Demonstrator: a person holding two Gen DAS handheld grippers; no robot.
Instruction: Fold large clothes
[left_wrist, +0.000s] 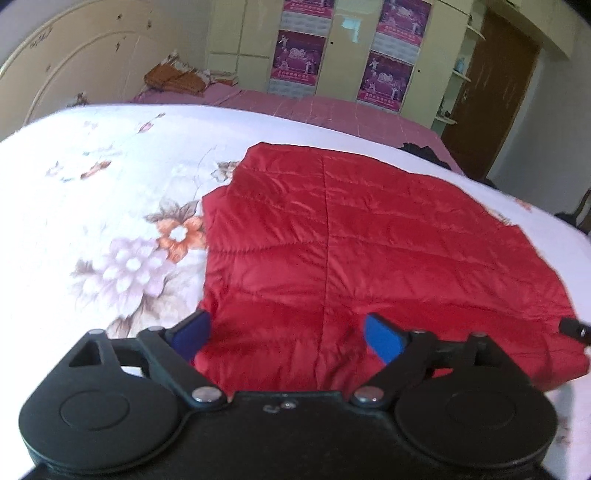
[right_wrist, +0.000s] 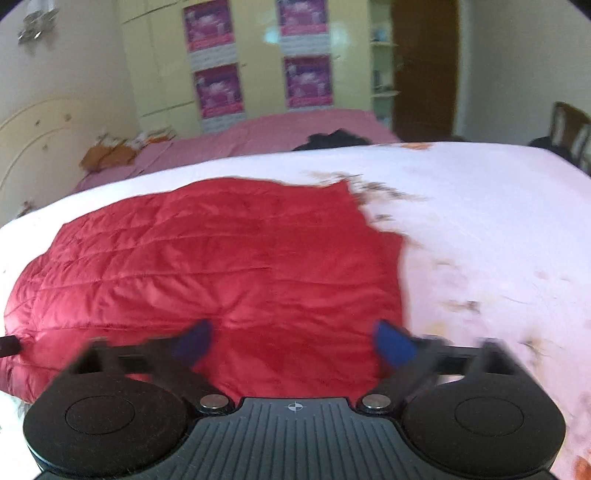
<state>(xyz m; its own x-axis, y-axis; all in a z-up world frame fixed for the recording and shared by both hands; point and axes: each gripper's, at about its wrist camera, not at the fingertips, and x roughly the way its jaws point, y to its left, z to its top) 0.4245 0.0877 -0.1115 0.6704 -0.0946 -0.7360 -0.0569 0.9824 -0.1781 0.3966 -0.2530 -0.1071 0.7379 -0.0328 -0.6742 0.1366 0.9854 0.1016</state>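
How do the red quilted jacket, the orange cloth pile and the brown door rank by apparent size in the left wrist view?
1. red quilted jacket, clearly largest, though it is nearest the camera.
2. brown door.
3. orange cloth pile.
The door and pile are far away, so true sizes remain unsure.

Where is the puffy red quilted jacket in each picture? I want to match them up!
Left wrist view: the puffy red quilted jacket fills the middle and right, lying on the white flowered bedspread, flowers to its left.
Right wrist view: the same jacket fills the left and middle, bedspread to its right.
Shared landmark: the purple posters on the yellow wardrobe doors, behind the bed.
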